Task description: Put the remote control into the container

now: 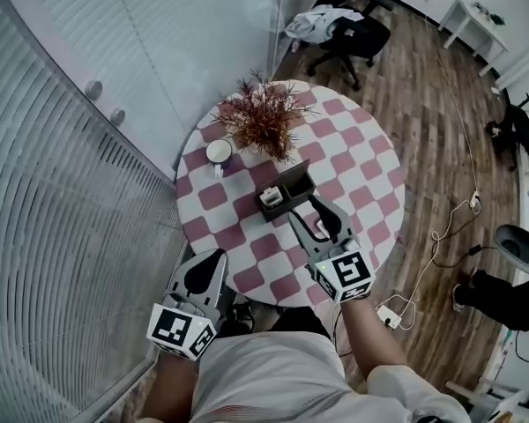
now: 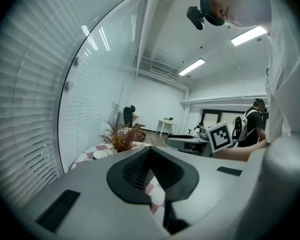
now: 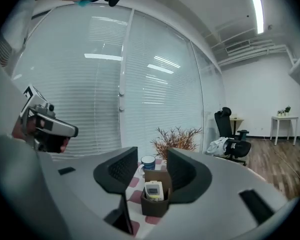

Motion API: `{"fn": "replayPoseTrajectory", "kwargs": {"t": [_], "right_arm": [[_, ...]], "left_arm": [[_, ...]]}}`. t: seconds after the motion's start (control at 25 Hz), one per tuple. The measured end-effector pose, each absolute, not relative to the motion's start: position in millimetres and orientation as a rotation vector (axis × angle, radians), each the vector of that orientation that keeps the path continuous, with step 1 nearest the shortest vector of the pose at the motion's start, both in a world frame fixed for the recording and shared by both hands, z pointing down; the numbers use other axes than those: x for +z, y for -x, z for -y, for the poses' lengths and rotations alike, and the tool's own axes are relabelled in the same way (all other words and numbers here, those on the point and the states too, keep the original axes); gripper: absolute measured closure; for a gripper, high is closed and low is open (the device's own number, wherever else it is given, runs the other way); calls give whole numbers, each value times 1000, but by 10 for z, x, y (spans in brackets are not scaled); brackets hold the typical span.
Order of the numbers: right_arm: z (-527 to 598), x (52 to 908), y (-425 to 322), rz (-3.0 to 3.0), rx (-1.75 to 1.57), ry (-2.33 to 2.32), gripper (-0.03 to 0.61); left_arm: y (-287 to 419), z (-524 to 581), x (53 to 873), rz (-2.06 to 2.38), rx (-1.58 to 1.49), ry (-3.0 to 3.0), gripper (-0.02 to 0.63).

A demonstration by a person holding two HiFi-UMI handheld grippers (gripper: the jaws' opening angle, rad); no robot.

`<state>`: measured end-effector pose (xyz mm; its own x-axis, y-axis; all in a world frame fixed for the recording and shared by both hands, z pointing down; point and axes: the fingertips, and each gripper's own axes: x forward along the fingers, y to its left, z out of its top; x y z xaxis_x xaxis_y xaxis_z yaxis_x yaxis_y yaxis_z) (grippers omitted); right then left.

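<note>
A white remote control (image 1: 271, 199) stands upright inside the dark brown container (image 1: 293, 189) in the middle of the round checkered table (image 1: 370, 161). My right gripper (image 1: 313, 211) hovers just in front of the container, open, with nothing between its pads. In the right gripper view the container (image 3: 155, 204) with the remote control (image 3: 153, 190) shows through the gap of the right gripper (image 3: 149, 169), farther off. My left gripper (image 1: 204, 267) is at the table's near left edge, held apart from everything. In the left gripper view the left gripper (image 2: 150, 156) has its pads meeting at the tips, holding nothing.
A dried plant (image 1: 263, 117) and a white cup (image 1: 219, 151) stand on the far side of the table. A glass wall with blinds (image 1: 79, 148) curves along the left. An office chair (image 1: 348, 29) stands beyond the table, and cables with a power strip (image 1: 390, 315) lie on the floor at the right.
</note>
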<state>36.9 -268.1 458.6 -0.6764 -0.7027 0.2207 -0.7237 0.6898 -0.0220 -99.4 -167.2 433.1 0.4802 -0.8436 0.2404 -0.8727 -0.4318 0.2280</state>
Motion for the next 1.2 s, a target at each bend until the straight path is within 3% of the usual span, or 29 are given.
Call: {"fn": "replayPoseTrajectory", "kwargs": {"t": [0.12, 0.24, 0.64, 1.2], "right_arm": [[2461, 4352, -638, 2695, 139, -1237, 515], [2298, 4149, -904, 2678, 151, -1329, 548], [1951, 3764, -1413, 2642, 96, -1499, 556], [1854, 3855, -1637, 2581, 136, -1551, 555]], "left_arm": [[962, 1763, 4168, 1454, 129, -2476, 604], [893, 1817, 3985, 1438, 115, -2542, 604], [510, 1803, 3610, 1362, 75, -2695, 604], [343, 1758, 3578, 1317, 35, -2715, 604]]}}
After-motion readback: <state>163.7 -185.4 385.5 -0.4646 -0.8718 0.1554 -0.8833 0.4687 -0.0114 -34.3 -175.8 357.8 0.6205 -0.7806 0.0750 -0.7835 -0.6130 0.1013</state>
